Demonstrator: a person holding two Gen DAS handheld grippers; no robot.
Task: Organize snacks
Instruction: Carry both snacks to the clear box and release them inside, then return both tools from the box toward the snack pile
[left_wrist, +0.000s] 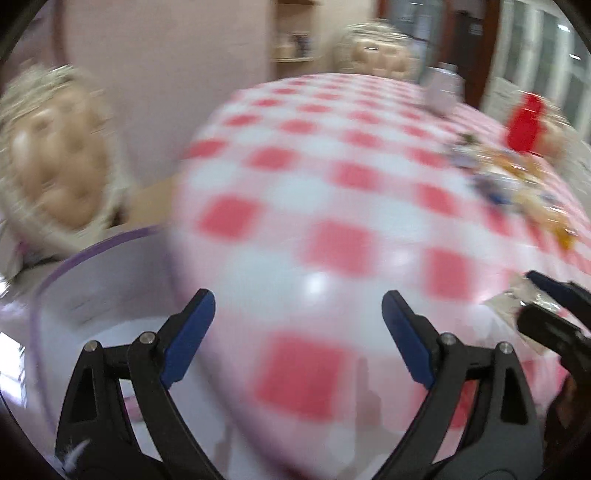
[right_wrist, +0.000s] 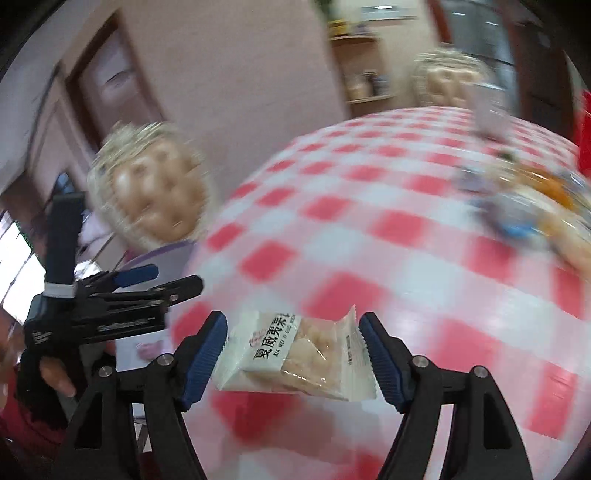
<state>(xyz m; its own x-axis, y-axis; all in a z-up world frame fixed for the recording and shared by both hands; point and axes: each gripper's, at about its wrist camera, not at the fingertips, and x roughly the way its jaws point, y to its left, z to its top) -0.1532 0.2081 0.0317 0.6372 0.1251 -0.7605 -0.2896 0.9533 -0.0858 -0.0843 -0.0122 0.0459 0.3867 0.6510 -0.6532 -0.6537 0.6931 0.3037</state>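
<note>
Right claw (right_wrist: 293, 363) pinches a snack packet (right_wrist: 295, 356) low in the middle of the right wrist view, its two blue pads pressed against the packet's short ends so that the packet spans the gap crosswise, held above the checked cloth. By its look the packet is a light, sealed film pouch with a white printed half and a clear half showing pale, crumbly pieces; I judge it soft and crinkly at the crimped seams, slippery on the film, and fragile inside, so a gentle hold across the ends or the flat seams would spare the contents better than a squeeze on the middle. Left claw (left_wrist: 298, 334) stands spread wide and empty at the bottom of the left wrist view, and appears again at the left edge of the right wrist view, gripped by a hand. Beneath both lies a counter (left_wrist: 332, 177) covered in a glossy red-and-white checked cloth, smooth enough that packets would likely slide on it. A white bin with a purple rim (left_wrist: 92, 295) sits at lower left of the left wrist view, beside the counter's edge. More wrapped snacks (right_wrist: 532, 206) lie heaped at the right, badly blurred. Pink walls and tufted chair backs (right_wrist: 155, 188) surround the counter.
</note>
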